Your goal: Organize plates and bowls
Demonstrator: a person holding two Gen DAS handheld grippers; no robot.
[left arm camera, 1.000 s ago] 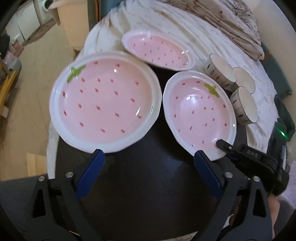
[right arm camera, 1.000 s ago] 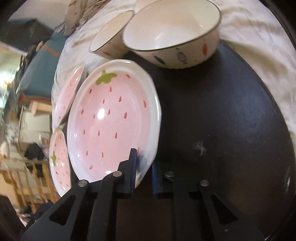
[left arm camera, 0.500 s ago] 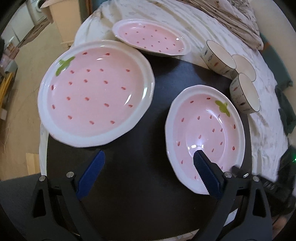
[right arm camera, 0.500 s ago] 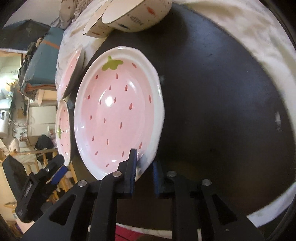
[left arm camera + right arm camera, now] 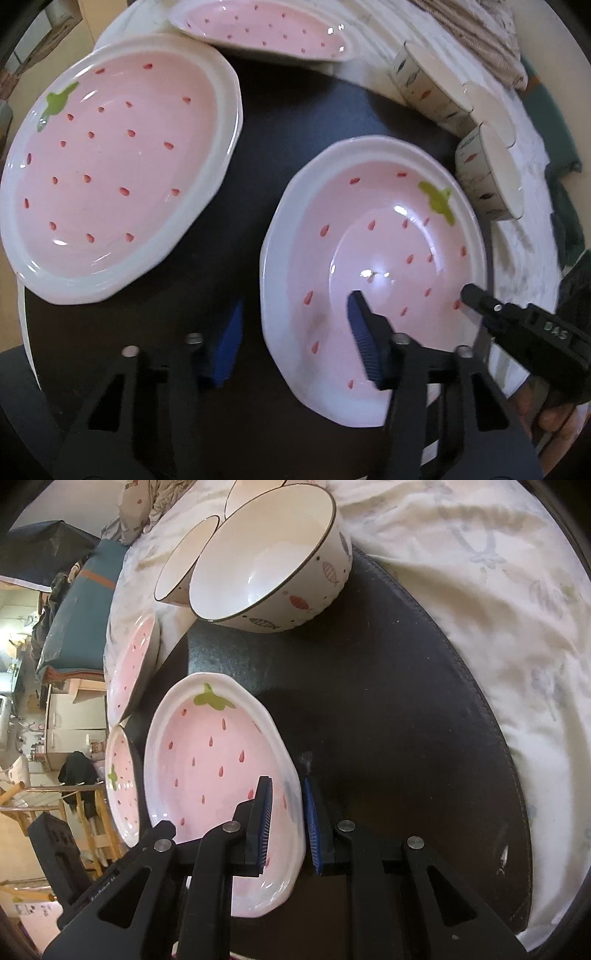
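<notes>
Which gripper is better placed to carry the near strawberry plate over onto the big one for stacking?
Right. The right gripper is already shut on the near strawberry plate, pads either side of its rim. The left gripper is open, straddling that plate's opposite rim without gripping, beside the big plate.

Three pink strawberry plates with white rims are sitting around a dark mat: the nearest plate (image 5: 373,266) is lying flat, a larger plate (image 5: 110,166) is resting to its left, and a third plate (image 5: 266,33) is tilting at the far edge. Three white fish-patterned bowls (image 5: 269,565) are clustering beyond, leaning on their sides.
</notes>
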